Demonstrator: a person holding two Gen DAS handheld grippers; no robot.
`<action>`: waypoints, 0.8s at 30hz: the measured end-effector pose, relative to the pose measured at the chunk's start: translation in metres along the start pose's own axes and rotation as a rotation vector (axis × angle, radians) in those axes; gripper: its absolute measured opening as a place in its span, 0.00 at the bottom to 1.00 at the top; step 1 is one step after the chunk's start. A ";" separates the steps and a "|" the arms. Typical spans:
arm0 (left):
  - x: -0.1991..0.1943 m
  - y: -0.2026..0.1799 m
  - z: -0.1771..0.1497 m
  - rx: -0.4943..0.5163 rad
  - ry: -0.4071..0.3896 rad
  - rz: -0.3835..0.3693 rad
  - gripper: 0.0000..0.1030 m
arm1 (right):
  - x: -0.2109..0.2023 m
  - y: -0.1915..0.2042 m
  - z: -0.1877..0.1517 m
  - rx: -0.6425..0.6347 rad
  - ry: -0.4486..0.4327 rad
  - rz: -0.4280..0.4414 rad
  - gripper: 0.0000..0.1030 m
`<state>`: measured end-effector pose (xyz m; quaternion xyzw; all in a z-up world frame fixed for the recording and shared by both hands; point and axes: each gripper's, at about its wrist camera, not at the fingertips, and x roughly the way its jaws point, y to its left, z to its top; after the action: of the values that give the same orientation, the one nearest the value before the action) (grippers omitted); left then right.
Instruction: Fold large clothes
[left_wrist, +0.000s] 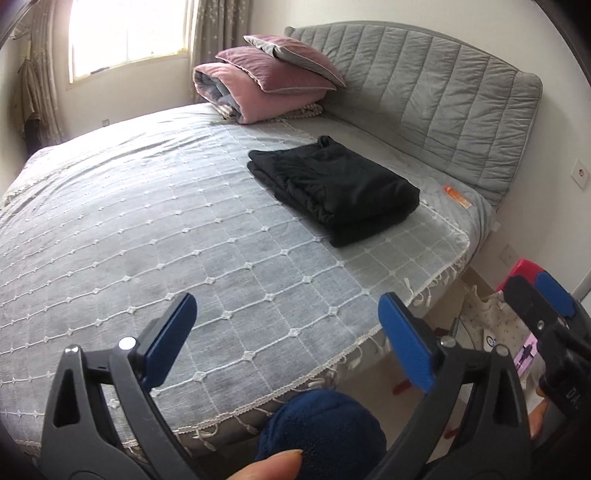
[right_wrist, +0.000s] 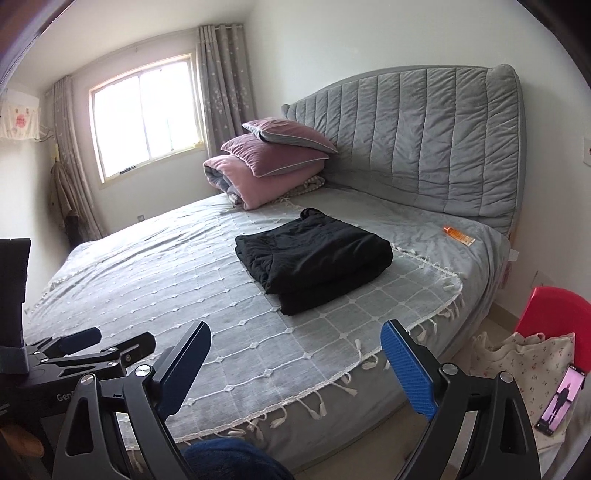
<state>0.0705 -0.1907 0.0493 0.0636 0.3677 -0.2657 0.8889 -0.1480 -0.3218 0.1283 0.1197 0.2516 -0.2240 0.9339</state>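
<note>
The left tool (left_wrist: 286, 314) hangs over the near edge of the bed (left_wrist: 110, 221), blue pads spread wide apart and gripping nothing. Pink pillows (left_wrist: 280, 70) sit stacked at the headboard (left_wrist: 424, 92). The black garment (left_wrist: 332, 188) lies folded on the bed's right half, well apart from both tools. An orange tube (right_wrist: 459, 235) lies beyond it. The right tool (right_wrist: 295, 341) gapes too, empty, beside a red chair (right_wrist: 554, 310).
</note>
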 end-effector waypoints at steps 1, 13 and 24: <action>-0.001 0.000 -0.001 0.004 -0.006 0.008 0.97 | -0.001 0.001 -0.001 -0.003 0.000 -0.005 0.92; 0.006 -0.007 -0.007 0.041 0.037 0.014 1.00 | -0.004 0.004 -0.010 -0.008 0.012 -0.044 1.00; 0.001 -0.013 -0.003 0.044 0.018 0.040 1.00 | -0.001 -0.001 -0.017 -0.002 0.023 -0.035 1.00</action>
<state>0.0627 -0.2013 0.0478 0.0930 0.3682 -0.2555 0.8891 -0.1567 -0.3166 0.1144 0.1168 0.2645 -0.2389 0.9270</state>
